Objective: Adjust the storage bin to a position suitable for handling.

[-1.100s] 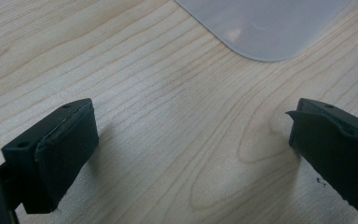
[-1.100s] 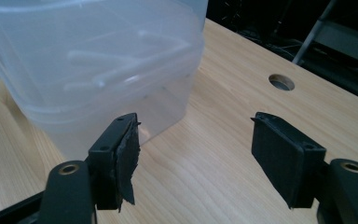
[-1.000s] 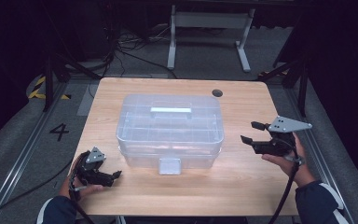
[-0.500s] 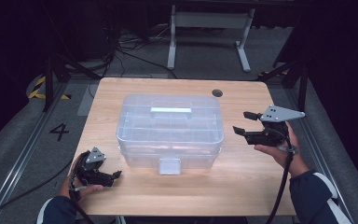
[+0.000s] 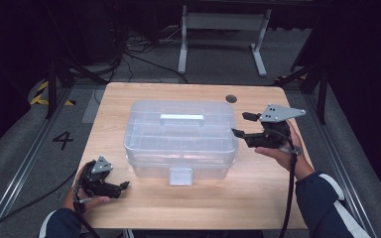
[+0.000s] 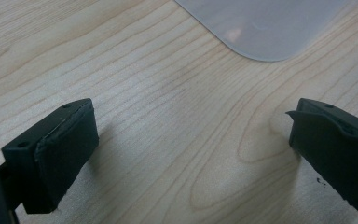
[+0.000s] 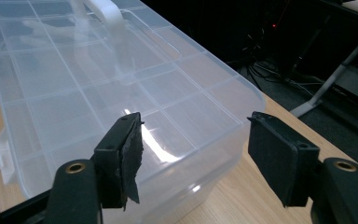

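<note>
The right tongs (image 5: 238, 124) are hovering above the surface (image 5: 258, 198) with their jaws standing apart and nothing between them, though they have just been closing a little. In the right gripper view the two pads are framing the near corner of the box (image 7: 121, 93), and the box is lying just ahead of and slightly below these tongs, not touching them. They are pointing at the box's right end, seemingly so that the person can steady that end or take hold of the lid edge there. The white handle (image 7: 105, 14) is sitting further along the lid, well beyond the tongs, so a grab of the handle looks less likely from this angle.

The left tongs (image 5: 121, 186) are resting low on the surface in the person's left hand (image 5: 87, 198), jaws wide apart and empty. In the left gripper view bare wood is lying between the pads (image 6: 65, 154), and a rounded corner of the box (image 6: 265, 28) is showing ahead of them, near but apart. They appear to be parked there, waiting, close to the front latch (image 5: 181, 176) so they can reach it when needed.

The box is standing closed in the middle of the surface, between the two tongs, nearer the right ones.
</note>
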Tool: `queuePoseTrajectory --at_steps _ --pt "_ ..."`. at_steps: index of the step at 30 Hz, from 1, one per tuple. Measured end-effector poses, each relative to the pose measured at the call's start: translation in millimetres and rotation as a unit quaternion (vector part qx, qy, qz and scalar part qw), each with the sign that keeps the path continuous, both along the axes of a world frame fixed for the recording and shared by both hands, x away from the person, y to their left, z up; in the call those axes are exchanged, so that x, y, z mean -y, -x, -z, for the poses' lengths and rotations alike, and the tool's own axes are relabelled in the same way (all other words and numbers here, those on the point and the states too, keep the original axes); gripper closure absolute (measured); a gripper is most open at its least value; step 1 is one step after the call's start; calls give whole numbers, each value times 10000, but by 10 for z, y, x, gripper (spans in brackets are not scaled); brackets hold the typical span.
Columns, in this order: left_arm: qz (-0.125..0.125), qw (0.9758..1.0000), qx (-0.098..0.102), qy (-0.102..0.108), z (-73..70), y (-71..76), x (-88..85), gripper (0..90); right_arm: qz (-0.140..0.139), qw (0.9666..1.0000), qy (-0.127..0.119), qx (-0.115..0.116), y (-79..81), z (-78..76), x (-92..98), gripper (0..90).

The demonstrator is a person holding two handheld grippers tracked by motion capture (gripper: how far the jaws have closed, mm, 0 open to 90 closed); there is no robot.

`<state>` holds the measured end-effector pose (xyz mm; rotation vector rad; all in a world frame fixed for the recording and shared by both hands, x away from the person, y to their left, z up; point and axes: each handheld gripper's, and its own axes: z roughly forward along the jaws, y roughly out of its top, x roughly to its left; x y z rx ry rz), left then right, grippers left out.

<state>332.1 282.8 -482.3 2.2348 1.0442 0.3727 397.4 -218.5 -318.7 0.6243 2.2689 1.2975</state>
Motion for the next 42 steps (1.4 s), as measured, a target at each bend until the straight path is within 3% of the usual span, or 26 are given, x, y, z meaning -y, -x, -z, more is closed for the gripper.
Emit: queuePoseTrajectory --at_steps 9,16,36,42 --pt "6 10000 7 -5 0 -1 -1 17 -158 9999 28 -8 -36 -31 -164 365" --pt "8 10000 5 -9 -1 -1 -1 17 -343 9992 198 2 -87 -40 -351 384" --pt "12 10000 5 -11 -1 -2 -2 17 -784 9955 519 -69 -251 -116 -826 555" --pt "11 10000 9 -14 -1 -2 -2 17 -750 9954 598 -83 -275 -112 -906 594"
